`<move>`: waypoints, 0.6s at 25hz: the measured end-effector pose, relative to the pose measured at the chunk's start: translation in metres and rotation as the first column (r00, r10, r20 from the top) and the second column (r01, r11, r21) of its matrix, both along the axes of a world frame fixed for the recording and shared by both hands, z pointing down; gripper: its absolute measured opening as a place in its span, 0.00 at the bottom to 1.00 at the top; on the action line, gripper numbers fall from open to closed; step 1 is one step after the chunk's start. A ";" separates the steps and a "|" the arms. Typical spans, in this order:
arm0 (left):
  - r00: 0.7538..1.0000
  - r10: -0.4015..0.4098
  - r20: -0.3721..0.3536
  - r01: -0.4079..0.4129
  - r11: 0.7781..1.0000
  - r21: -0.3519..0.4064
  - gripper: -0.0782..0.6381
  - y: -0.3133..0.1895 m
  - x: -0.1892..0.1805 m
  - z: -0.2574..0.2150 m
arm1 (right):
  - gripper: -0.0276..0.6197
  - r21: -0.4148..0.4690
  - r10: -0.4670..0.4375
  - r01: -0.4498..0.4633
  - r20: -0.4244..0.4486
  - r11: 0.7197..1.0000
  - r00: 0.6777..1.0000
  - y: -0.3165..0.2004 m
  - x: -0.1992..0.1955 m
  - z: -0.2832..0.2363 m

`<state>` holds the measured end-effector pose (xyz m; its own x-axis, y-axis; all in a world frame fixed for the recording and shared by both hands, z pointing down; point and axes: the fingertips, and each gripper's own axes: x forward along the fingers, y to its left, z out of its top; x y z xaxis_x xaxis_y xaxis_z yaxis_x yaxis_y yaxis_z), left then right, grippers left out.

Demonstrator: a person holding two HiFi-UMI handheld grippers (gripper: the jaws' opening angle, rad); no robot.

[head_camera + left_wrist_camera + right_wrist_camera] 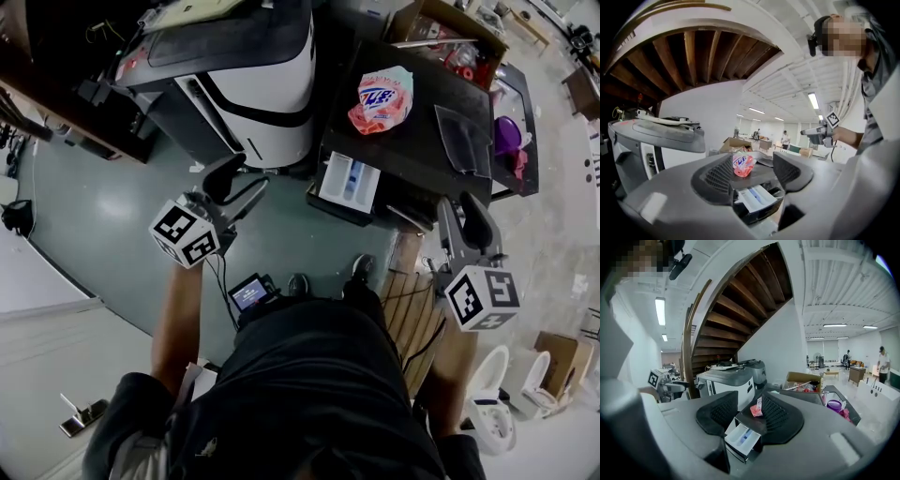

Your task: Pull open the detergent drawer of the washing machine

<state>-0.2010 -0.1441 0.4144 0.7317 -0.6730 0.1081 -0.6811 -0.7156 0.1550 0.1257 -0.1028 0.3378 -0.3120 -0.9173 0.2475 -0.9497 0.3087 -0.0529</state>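
The washing machine [412,141] has a black top, seen from above at the upper right. Its white detergent drawer [349,180] stands pulled out from the front, with a blue insert inside. A pink detergent bag [382,98] lies on the top. My left gripper [246,192] hangs in the air left of the drawer, apart from it, jaws open and empty. My right gripper [464,220] hovers off the machine's near right corner, also open and empty. Both gripper views look level at the drawer [757,197] [740,437] from a distance.
A white-and-black machine [253,84] stands left of the washer. A cardboard box [450,37] of items and a purple object [506,134] lie on the far side of the top. A wooden crate [408,300] and a small screen device [249,292] sit by the person's feet.
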 end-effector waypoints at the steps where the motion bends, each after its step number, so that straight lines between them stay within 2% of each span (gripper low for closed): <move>1: 1.000 -0.023 0.003 0.023 1.000 0.004 0.55 -0.002 -0.004 -0.006 | 0.28 0.005 0.003 -0.003 -0.004 1.000 1.000 0.001 -0.001 -0.002; 4: 0.996 -0.089 0.006 0.089 0.996 0.004 0.54 -0.007 -0.017 -0.023 | 0.28 0.030 0.012 -0.011 -0.015 0.999 1.000 0.004 -0.003 -0.009; 9: 0.985 -0.173 0.005 0.172 0.981 0.086 0.51 -0.011 -0.037 -0.061 | 0.28 0.090 0.018 -0.014 -0.044 0.996 0.999 0.010 -0.007 -0.029; 15: 0.983 -0.182 0.004 0.180 0.974 0.137 0.51 -0.004 -0.042 -0.093 | 0.26 0.134 0.031 -0.024 -0.057 0.991 0.998 0.015 -0.012 -0.046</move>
